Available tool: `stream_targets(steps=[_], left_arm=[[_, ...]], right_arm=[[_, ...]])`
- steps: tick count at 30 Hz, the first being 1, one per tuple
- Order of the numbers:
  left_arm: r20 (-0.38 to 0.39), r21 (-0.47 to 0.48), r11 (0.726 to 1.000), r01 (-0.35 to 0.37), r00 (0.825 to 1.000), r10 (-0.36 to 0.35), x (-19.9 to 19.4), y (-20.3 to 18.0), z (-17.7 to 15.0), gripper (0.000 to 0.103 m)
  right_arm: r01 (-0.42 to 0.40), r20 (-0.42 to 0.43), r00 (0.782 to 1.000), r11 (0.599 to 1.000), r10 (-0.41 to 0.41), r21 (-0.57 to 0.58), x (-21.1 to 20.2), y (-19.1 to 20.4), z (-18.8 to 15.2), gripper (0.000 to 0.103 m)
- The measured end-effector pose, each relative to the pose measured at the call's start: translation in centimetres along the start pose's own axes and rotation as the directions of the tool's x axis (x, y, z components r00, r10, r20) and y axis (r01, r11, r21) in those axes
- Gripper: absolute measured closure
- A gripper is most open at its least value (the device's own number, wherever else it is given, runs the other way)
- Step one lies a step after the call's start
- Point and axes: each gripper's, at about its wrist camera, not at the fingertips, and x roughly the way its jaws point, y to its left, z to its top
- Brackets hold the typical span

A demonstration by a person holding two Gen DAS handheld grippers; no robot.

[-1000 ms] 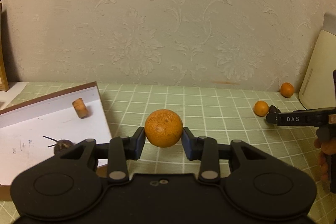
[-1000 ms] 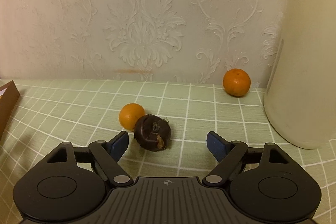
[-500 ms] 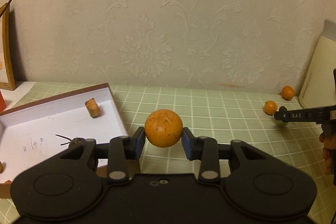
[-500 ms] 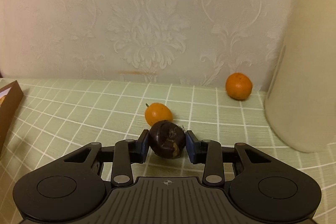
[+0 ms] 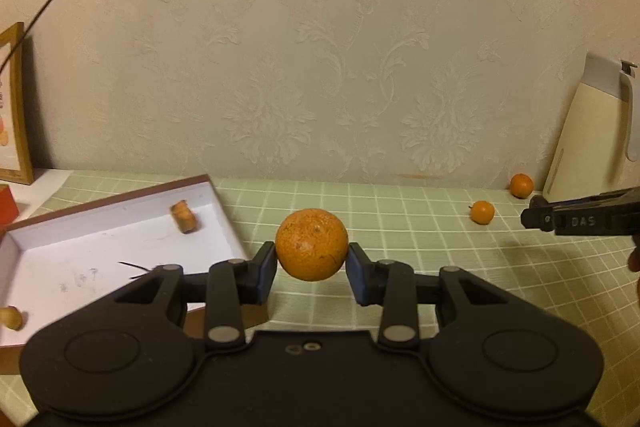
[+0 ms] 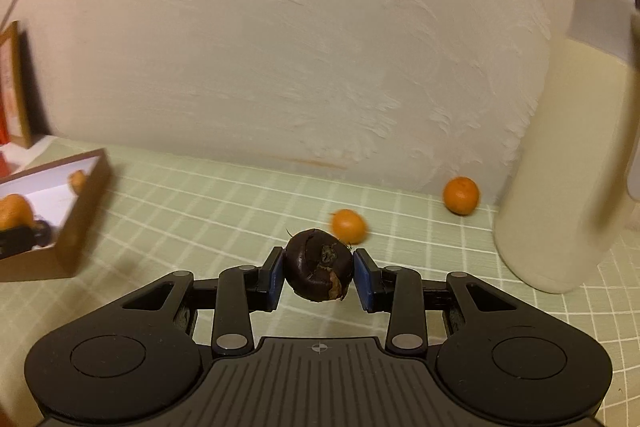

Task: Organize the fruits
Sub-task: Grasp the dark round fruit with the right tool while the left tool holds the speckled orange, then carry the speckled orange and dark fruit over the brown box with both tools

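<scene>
My left gripper [image 5: 311, 265] is shut on a large orange [image 5: 311, 244] and holds it above the green checked cloth, just right of the white-lined box [image 5: 80, 259]. My right gripper [image 6: 318, 275] is shut on a dark brown chestnut-like fruit [image 6: 318, 265], lifted off the cloth. It also shows at the right edge of the left wrist view [image 5: 580, 221]. Two small oranges lie on the cloth near the wall: one nearer [image 6: 349, 225] [image 5: 482, 212], one by the jug [image 6: 461, 195] [image 5: 521, 185]. The box holds a tan piece [image 5: 184, 217] and another [image 5: 11, 318].
A tall cream jug [image 6: 560, 167] stands at the right against the wall. A wooden picture frame [image 5: 16, 107] leans at the far left. The box also shows at the left of the right wrist view [image 6: 80, 211]. The patterned wall closes the back.
My right gripper closed on the dark fruit and lifted it, pulling back and swinging left. My left gripper, still holding the large orange, rose and drew back beside the box.
</scene>
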Motion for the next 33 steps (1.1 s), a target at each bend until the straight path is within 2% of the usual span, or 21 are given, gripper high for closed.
stream_targets(steps=[6,15,26,33], left_arm=[[-0.004,-0.006,0.998,-0.055,0.998,0.055,-1.5,2.9,-0.6,0.075],[-0.012,-0.044,0.988,-0.150,0.989,0.149,-3.6,7.7,-1.3,0.075],[-0.022,-0.074,0.973,-0.218,0.976,0.217,-5.8,11.8,-2.3,0.075],[-0.026,-0.113,0.958,-0.264,0.964,0.263,-6.4,14.8,-2.6,0.075]], right_arm=[[-0.064,0.021,0.998,0.996,0.065,-0.068,-1.7,4.3,0.6,0.066],[-0.138,0.029,0.989,0.983,0.142,-0.118,-1.8,9.4,1.6,0.066],[-0.273,0.001,0.960,0.938,0.280,-0.214,-1.2,16.8,2.2,0.066],[-0.326,-0.020,0.943,0.912,0.332,-0.250,-0.4,20.7,1.9,0.066]])
